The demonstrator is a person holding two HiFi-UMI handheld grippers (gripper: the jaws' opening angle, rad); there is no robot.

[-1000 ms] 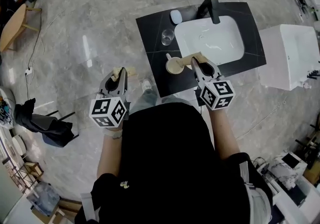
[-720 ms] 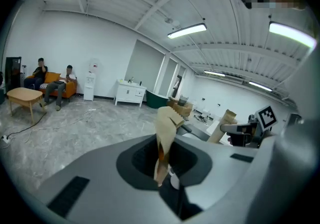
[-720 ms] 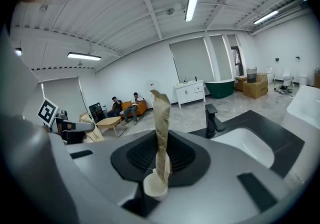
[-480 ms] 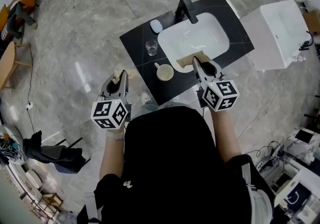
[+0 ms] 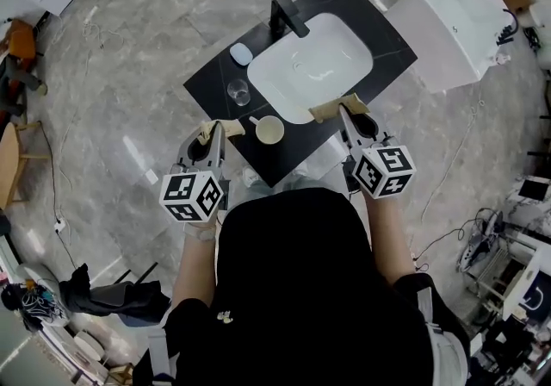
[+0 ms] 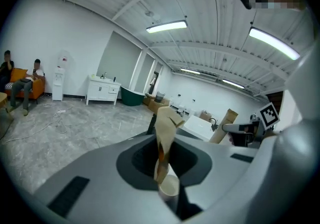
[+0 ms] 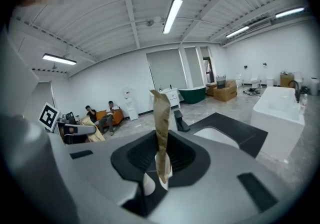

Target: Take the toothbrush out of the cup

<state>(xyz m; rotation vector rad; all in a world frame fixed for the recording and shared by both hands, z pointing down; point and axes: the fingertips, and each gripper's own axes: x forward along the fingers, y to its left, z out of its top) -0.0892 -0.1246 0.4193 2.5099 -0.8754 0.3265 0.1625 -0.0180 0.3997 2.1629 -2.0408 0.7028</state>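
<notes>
In the head view a cream cup (image 5: 269, 129) with a handle stands on the black counter (image 5: 211, 83), left of the white sink (image 5: 314, 65). No toothbrush can be made out in it. My left gripper (image 5: 219, 128) is shut and empty, its tan pads together just left of the cup at the counter's front corner. To the right of the cup, my right gripper (image 5: 338, 107) is shut and empty over the sink's front rim. The left gripper view shows the left gripper (image 6: 167, 118) with its pads pressed together. The right gripper (image 7: 160, 99) looks the same in its own view.
A clear glass (image 5: 238, 92) and a pale oval object (image 5: 241, 54) stand on the counter behind the cup. A black faucet (image 5: 287, 14) rises at the sink's back. A white cabinet (image 5: 456, 22) stands to the right. Cables lie on the marble floor. People (image 7: 100, 115) sit on an orange sofa far off.
The counter has slid up and left in the head view and turned. The cup, earlier right at the right gripper's tips, now lies between the two grippers. Both stay shut.
</notes>
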